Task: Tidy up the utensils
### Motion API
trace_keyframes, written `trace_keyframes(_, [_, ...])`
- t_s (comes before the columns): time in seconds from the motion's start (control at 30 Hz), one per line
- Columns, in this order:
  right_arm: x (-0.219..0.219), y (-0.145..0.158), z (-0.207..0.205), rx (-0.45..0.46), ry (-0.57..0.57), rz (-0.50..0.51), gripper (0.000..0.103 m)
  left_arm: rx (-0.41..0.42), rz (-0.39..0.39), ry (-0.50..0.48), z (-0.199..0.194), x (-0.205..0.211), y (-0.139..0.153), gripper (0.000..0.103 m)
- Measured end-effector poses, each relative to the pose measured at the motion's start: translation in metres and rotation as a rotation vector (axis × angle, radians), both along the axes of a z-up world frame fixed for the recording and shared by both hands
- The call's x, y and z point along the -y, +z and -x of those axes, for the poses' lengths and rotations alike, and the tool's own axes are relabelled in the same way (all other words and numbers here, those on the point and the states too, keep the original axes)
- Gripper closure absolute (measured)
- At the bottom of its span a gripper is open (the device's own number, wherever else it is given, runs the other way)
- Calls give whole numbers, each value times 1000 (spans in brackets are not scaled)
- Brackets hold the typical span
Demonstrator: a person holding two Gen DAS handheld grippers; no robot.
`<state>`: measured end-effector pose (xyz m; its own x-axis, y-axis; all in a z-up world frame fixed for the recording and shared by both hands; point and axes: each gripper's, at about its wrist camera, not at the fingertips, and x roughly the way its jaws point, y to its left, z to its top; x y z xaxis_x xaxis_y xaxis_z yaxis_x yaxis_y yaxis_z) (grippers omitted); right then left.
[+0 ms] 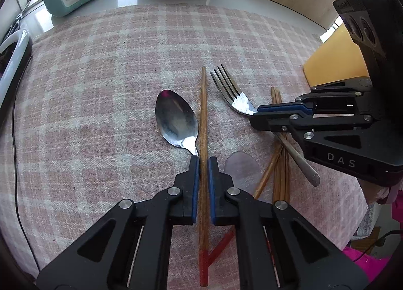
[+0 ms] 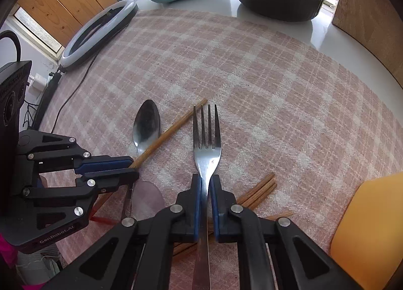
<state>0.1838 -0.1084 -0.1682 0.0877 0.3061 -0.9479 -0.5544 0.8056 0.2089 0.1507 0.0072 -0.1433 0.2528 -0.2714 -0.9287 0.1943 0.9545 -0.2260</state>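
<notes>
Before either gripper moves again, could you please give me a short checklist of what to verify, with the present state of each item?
1. Left gripper shut on the red-tipped chopstick: ok.
2. Right gripper shut on the fork at its neck: ok.
3. Spoon free of both grippers: ok, it lies on the checked cloth.
4. Fork handle clear of the chopstick pile: not ok, it crosses over the pile.
5. Held utensils lifted off the cloth: cannot tell.

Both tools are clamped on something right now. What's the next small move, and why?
Probably lift the left tool a little to carry its red-tipped chopstick clear of the spoon lying right beside it. The right tool grips the fork at its neck, so the two loads could cross over the loose chopsticks.
</notes>
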Motion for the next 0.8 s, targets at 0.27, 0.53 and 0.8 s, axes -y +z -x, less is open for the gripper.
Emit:
trace_keyframes(0.27, [22, 19, 10, 50, -69, -78, 98, 55, 70, 53, 20, -12, 18, 98])
trace_keyframes(0.53, [40, 43, 28, 141, -115, -158, 98, 148, 124, 102, 39, -21, 55, 98])
trace_keyframes(0.8, [52, 76, 51, 249, -120, -216, 99, 235, 123, 97, 49, -14, 89, 98])
